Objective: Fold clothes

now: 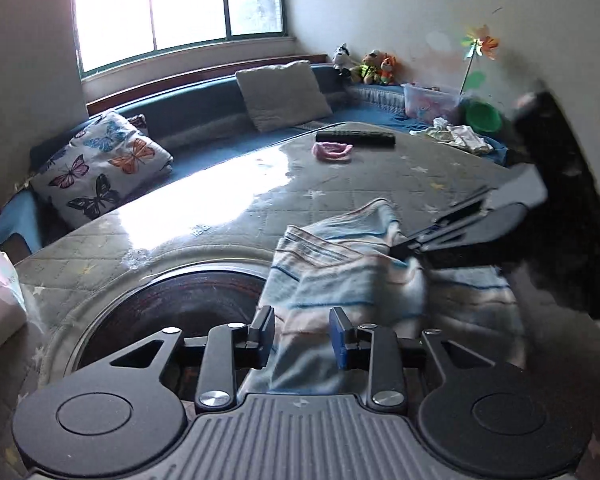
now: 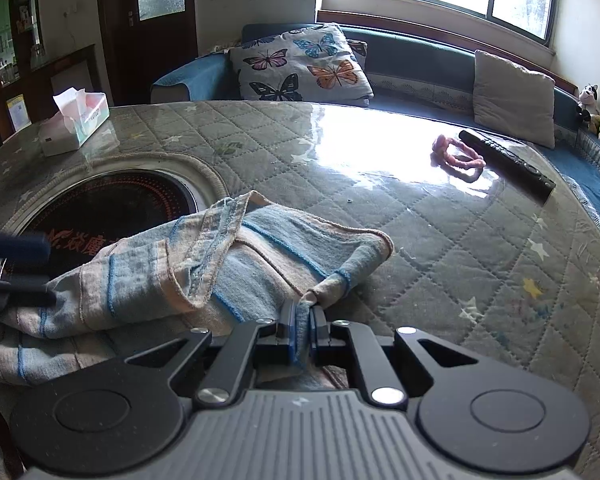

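A light blue and beige striped garment (image 1: pixel 340 276) lies bunched on the quilted table, partly over the round dark cooktop (image 1: pixel 180 300). My left gripper (image 1: pixel 302 336) is open, its fingers either side of the garment's near edge without pinching it. My right gripper (image 2: pixel 303 330) is shut on a folded edge of the garment (image 2: pixel 220 264) and holds it just above the table. The right gripper also shows in the left wrist view (image 1: pixel 412 246), clamped on the cloth from the right. The left gripper's blurred fingers (image 2: pixel 16 248) show at the left edge of the right wrist view.
On the table (image 2: pixel 440 240) lie a black remote (image 2: pixel 508 164), a pink fuzzy band (image 2: pixel 458 158) and a tissue box (image 2: pixel 76 122). A blue sofa (image 1: pixel 204 112) with cushions runs behind the table, with a butterfly pillow (image 1: pixel 100 164), toys and a green bowl (image 1: pixel 482 116).
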`<state>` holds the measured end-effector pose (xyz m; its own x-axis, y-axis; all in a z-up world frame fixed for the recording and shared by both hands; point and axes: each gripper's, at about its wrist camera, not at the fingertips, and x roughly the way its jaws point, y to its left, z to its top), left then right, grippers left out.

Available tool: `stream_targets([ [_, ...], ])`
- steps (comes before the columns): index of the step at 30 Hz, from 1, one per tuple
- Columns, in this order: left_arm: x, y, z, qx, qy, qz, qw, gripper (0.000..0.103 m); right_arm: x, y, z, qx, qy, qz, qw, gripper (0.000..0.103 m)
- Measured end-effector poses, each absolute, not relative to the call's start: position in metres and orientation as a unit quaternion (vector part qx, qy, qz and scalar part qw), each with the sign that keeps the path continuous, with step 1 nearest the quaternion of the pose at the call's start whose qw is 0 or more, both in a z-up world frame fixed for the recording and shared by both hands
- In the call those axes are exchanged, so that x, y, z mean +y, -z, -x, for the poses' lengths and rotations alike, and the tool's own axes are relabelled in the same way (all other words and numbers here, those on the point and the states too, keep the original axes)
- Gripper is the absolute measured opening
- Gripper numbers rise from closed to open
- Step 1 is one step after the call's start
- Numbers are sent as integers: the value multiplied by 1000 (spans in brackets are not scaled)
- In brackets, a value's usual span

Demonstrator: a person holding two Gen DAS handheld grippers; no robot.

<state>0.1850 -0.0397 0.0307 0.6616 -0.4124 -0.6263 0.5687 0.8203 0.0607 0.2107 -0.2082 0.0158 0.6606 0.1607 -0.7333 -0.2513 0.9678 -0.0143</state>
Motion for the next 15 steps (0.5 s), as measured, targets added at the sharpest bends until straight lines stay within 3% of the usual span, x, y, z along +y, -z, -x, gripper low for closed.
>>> stream_targets([
  [6,-44,-7,-206,365,274,-106,883,41,-210,-16,-211,396,-113,52,910,7],
  [8,-41,-5,-207,372,274,-97,882,30,-210,-16,-211,396,-113,50,910,7],
  [9,-39,-5,-207,372,274,-93,882,13,-210,-16,-211,396,-113,50,910,7],
  [10,-36,-6,-206,371,271,-93,883,7,-210,-16,-211,396,-113,51,910,7],
  [15,-15,-21,-207,339,229,-76,909,2,-211,-21,-214,393,-110,44,912,7],
])
